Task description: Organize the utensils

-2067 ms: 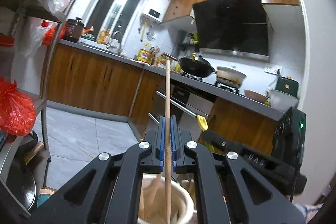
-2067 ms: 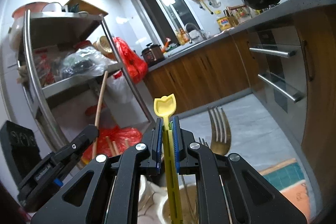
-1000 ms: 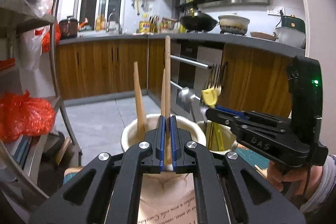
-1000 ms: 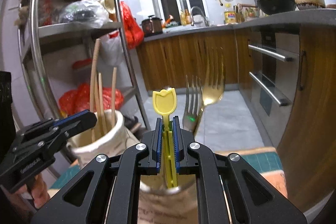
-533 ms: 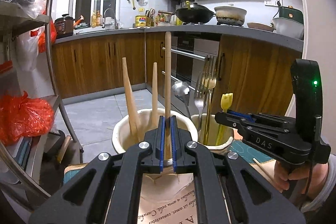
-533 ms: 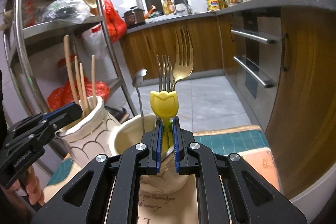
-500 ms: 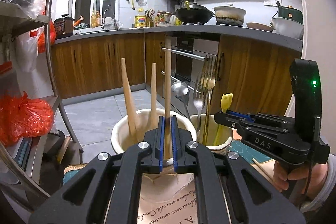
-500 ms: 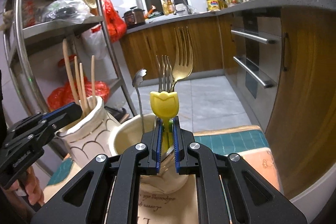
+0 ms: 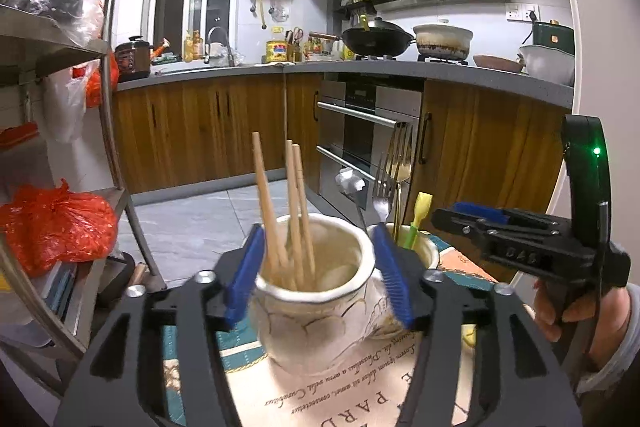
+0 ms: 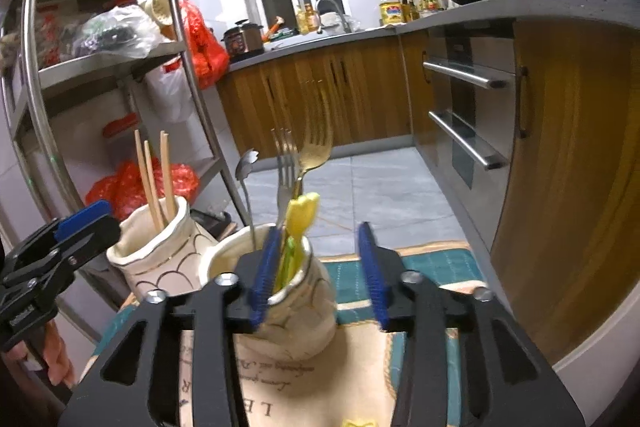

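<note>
Two cream ceramic jars stand on a printed mat. The left jar (image 9: 316, 311) holds three wooden chopsticks (image 9: 294, 203); it also shows in the right wrist view (image 10: 154, 259). My left gripper (image 9: 318, 279) is open, its blue pads either side of that jar's rim. The right jar (image 10: 280, 303) holds metal forks (image 10: 312, 151), a small spoon (image 10: 246, 163) and a yellow tulip-topped utensil (image 10: 300, 213). My right gripper (image 10: 318, 275) is open and empty, its left pad by the jar's rim. The right jar shows behind the left jar in the left wrist view (image 9: 426, 247).
The mat (image 10: 424, 275) lies on a small table near a metal shelf rack (image 10: 48, 75) with bags on the left. Wooden cabinets and an oven (image 9: 360, 131) stand behind. A small yellow item (image 10: 358, 423) lies on the mat at the bottom edge.
Both grippers have opened. The left let go of its wooden chopstick, now standing in the left jar. The right let go of the yellow utensil, now leaning in the right jar.
</note>
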A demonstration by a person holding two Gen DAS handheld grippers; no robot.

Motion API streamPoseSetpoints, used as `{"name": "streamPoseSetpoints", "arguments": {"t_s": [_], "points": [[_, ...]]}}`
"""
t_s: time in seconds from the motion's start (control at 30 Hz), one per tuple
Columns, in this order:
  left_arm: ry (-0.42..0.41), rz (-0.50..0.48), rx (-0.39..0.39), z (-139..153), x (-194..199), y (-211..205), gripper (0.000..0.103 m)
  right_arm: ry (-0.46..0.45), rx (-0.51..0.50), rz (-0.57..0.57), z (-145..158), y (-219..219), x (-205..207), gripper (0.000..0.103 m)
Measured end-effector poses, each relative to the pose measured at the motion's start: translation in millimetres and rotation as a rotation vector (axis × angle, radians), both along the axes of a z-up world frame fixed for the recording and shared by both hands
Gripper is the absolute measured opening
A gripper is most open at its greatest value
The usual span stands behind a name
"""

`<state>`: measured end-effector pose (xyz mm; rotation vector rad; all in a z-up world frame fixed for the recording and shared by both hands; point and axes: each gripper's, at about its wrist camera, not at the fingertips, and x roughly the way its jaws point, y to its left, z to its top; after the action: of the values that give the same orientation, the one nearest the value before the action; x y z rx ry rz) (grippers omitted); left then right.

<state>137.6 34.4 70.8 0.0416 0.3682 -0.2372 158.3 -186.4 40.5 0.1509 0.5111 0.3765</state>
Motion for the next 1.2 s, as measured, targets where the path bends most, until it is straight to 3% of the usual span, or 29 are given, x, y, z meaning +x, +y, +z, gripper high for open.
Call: {"name": "streamPoseSetpoints", "arguments": {"t_s": [0.07, 0.17, 0.27, 0.6, 0.9, 1.2], "points": [[-0.008, 0.008, 0.003, 2, -6, 3, 0.074, 0.002, 0.008, 0.000, 3, -6, -4, 0.073], [-0.013, 0.024, -0.001, 4, -16, 8, 0.087, -0.008, 0.019, 0.003, 9, -15, -14, 0.092], [-0.012, 0.037, -0.006, 5, -26, 13, 0.097, -0.023, 0.006, 0.008, 15, -19, -24, 0.097], [0.020, 0.061, 0.000, -1, -59, 14, 0.097, 0.012, -0.080, -0.031, 18, -42, -57, 0.098], [0.109, 0.047, 0.002, -28, -78, 9, 0.097, 0.137, -0.189, -0.038, -23, -57, -84, 0.098], [0.198, 0.066, 0.006, -51, -82, 6, 0.097, 0.229, -0.261, 0.033, -56, -38, -94, 0.098]]}}
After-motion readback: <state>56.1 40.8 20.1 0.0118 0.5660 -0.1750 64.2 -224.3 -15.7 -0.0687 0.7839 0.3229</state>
